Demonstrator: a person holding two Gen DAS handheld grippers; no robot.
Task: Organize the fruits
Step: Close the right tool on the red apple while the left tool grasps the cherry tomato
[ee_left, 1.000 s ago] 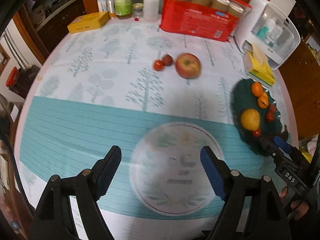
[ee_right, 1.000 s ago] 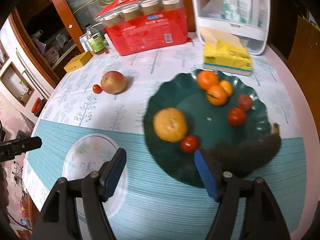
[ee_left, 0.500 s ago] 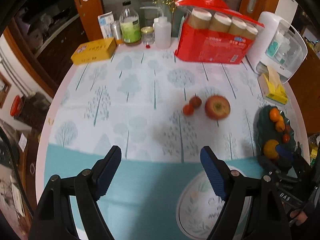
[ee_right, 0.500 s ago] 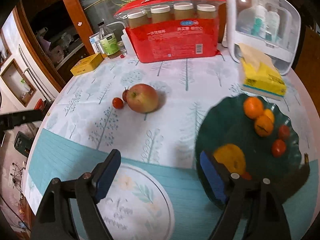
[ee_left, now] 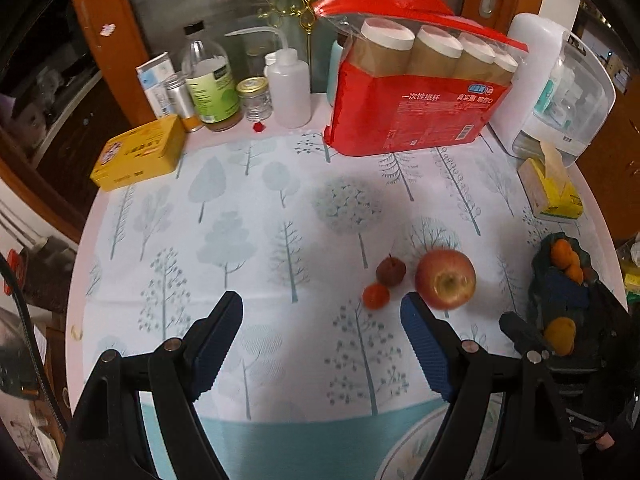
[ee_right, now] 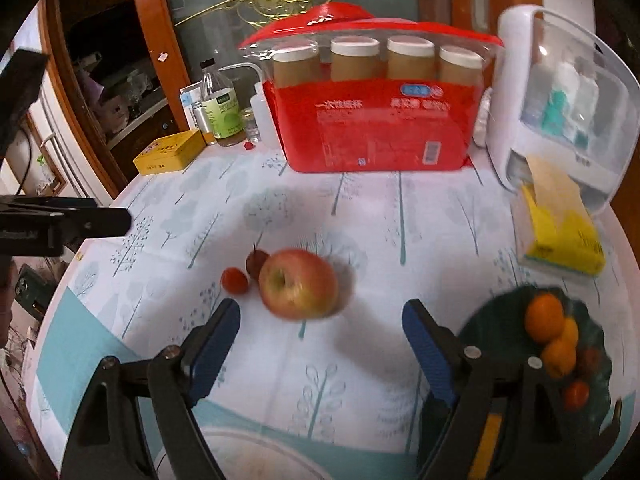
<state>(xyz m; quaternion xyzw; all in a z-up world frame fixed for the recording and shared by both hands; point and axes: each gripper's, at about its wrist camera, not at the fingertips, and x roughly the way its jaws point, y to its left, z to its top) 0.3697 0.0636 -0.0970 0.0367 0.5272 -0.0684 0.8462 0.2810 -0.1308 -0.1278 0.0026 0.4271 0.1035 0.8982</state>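
A: On the table (ee_right: pixel 400 248), what's changed?

B: Both views have swung from the green plate (ee_right: pixel 492 320) toward the apple (ee_right: pixel 298 289). The right gripper (ee_right: pixel 320 344) has widened; the left gripper (ee_left: pixel 320 344) gapes too, both empty.

A: Meaning?

B: Probably the apple and two small red fruits (ee_left: pixel 376 295) go next. Tree-print cloth, cabinet behind.

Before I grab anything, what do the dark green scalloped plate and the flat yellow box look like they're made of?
The dark green scalloped plate looks like glazed ceramic or glass: glossy with a wavy rim, though blur leaves it open. The flat yellow box looks like painted tin: crisp rounded edges and a seamed lid with a slight sheen.
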